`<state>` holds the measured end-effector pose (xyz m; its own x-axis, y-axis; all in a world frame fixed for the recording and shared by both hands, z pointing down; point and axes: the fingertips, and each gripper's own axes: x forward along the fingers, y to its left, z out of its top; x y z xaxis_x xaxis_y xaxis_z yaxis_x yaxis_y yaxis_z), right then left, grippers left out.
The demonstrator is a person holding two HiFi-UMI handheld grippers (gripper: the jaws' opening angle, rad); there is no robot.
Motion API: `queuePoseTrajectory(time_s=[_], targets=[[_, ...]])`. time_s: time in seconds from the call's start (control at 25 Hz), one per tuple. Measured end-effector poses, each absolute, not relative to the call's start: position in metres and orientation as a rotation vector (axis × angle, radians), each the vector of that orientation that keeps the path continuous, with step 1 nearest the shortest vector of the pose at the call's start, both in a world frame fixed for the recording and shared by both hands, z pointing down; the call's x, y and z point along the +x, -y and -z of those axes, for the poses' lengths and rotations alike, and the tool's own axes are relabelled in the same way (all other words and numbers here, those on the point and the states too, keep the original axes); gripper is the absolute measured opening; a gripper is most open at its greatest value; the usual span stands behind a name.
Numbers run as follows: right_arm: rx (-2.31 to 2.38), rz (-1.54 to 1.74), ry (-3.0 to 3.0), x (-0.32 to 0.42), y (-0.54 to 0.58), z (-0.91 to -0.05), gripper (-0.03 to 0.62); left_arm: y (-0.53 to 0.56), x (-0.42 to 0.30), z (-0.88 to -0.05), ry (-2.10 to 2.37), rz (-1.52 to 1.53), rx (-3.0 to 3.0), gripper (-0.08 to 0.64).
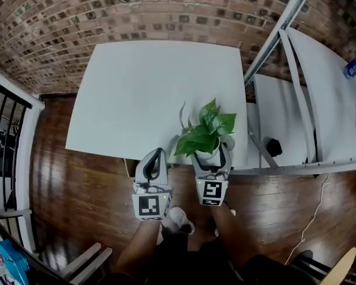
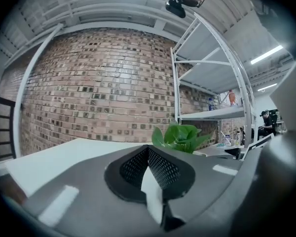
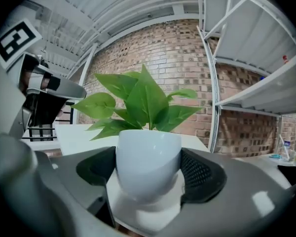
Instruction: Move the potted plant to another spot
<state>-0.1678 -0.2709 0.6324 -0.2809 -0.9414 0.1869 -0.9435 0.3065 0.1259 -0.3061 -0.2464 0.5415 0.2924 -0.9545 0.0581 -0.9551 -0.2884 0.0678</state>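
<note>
One brick wall [image 1: 136, 10] ran across the far side, above a dark wood floor [image 1: 89, 200]. A white table [image 1: 142, 94] stood before the wall, and a white rack [image 1: 320, 100] stood just beside it on the right. The plant [image 1: 204, 129] was at the table's near edge, toward the right corner, its green leaves spreading over the tabletop. Whether its pot rested on the table or hung just above it could not be told. The right gripper [image 1: 212, 152] pointed almost level toward the wall and pinched the white pot [image 3: 148, 162] from both sides, a dark pad pressed to each flank. The left gripper [image 1: 156, 154] hovered just beside it to the left, over the same edge, its jaws pressed together with nothing between them. A small bottle [image 1: 354, 67] lay on the rack's upper shelf, well apart from the plant.
</note>
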Motion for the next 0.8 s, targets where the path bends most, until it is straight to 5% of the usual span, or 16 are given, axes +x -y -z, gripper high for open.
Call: queuePoseTrajectory(time_s=[0.8], targets=[[1.729, -0.034, 2.271, -0.155, 0.272, -0.658, 0.418, 0.235, -0.287, -0.548, 1.766, -0.038, 2.462, 0.016]])
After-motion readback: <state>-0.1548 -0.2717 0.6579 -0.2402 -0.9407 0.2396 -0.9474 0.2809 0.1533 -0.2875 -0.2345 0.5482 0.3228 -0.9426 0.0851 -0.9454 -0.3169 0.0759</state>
